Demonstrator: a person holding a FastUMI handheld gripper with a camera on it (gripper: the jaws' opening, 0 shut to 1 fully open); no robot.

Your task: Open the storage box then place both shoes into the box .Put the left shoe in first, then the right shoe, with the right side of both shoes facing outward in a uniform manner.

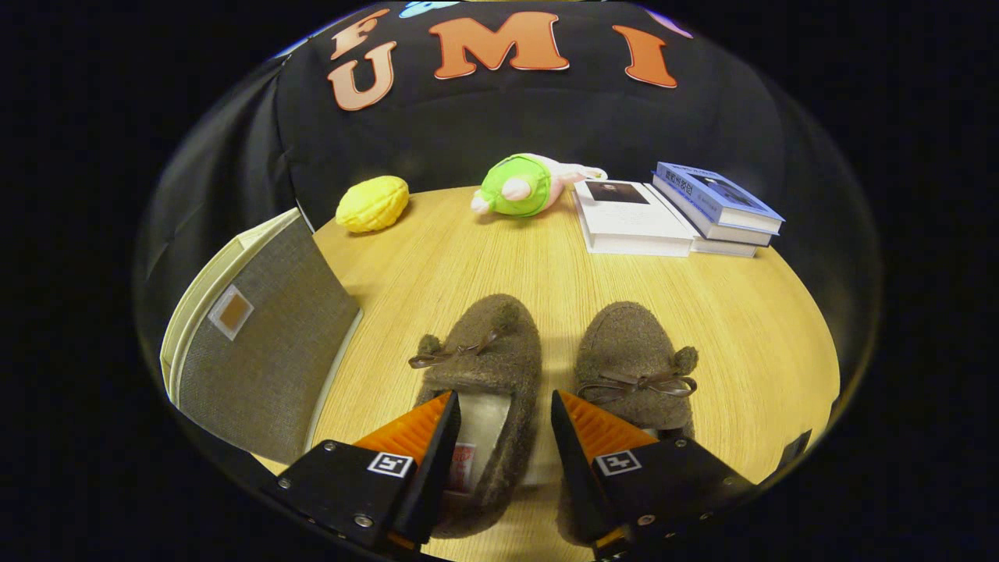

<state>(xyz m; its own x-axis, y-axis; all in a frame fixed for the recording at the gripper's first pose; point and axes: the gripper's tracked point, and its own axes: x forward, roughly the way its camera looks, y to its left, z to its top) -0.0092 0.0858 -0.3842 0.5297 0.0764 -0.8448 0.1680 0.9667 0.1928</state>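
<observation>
The tongs (502,414) are spread apart, gripping nothing, poised above the heel end of the left slipper (484,382). One finger hides the slipper's near left rim; the other sits in the gap between the two slippers, and its black mount covers the heel of the right slipper (636,367). Both brown fuzzy slippers lie side by side on the tabletop (437,257), toes pointing to the far side, each with a small bow. A label inside the left slipper is half covered by the finger and too small to make out.

To the left stands the storage box (261,355), grey fabric with a pale rim and a small tag; its near lower corner is hidden behind the finger mount, and whether its lid is open cannot be told.

At the far edge lie a yellow toy (373,204), a green and pink plush toy (524,185), and a stack of books (671,215).
</observation>
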